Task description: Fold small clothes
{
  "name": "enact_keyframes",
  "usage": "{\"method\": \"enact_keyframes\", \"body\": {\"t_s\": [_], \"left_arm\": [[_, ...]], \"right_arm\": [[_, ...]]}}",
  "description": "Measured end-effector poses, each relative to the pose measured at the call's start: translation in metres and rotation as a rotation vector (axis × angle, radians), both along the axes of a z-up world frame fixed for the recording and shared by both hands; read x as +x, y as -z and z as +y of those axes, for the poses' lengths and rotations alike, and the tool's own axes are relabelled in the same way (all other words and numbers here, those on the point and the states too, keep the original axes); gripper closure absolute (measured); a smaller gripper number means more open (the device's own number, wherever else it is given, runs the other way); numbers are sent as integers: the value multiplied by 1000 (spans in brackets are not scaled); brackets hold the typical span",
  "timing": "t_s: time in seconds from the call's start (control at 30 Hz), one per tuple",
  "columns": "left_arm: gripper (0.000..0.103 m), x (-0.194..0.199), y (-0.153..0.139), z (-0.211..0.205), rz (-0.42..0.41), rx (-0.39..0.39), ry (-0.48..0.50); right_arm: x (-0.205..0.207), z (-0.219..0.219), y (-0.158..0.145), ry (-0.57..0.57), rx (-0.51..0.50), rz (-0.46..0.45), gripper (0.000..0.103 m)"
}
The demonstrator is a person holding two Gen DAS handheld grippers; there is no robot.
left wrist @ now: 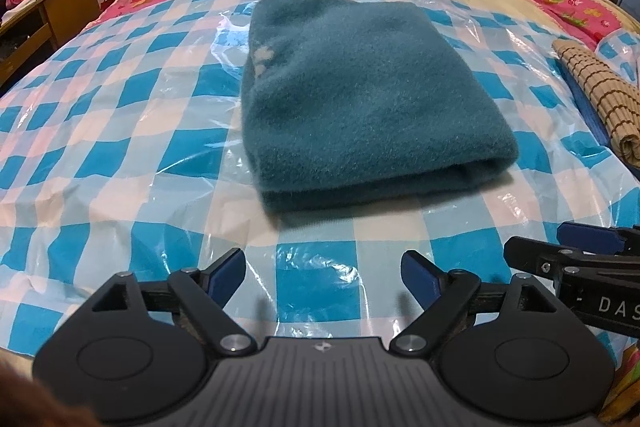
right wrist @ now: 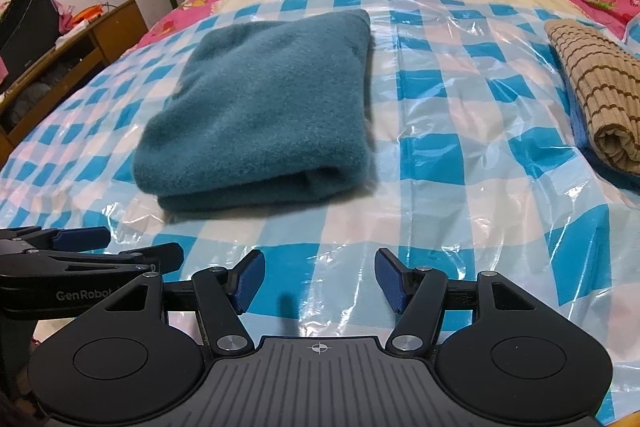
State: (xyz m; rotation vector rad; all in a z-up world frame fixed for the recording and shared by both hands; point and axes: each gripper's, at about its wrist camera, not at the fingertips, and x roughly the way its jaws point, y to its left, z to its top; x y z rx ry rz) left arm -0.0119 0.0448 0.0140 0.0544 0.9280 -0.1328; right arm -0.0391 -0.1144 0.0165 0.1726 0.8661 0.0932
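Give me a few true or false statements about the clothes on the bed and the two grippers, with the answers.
1. The teal garment lies folded on the checked plastic sheet. True.
2. The left gripper is clamped on the teal garment. False: its fingers are spread apart, short of the garment, holding nothing.
3. A striped tan garment lies to the right of the teal one. True.
4. The right gripper holds the striped garment. False: it is open and empty.
5. The teal garment lies spread out flat in one layer. False: layers show at its near edge.

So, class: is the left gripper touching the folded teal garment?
Apart. The left wrist view shows bare checked sheet between the open left gripper and the teal garment.
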Motion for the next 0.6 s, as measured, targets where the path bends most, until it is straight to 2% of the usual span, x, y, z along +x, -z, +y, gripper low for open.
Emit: {"method": "enact_keyframes", "body": {"t_s": [0.13, 0.6], "left_arm": [[13, -1, 0, -1, -1, 12, 2], [11, -3, 0, -1, -3, -2, 1]], "right_arm": [[-1, 2, 0, -3, -17, -1, 38], [-3, 4, -1, 2, -44, -7, 38]]}}
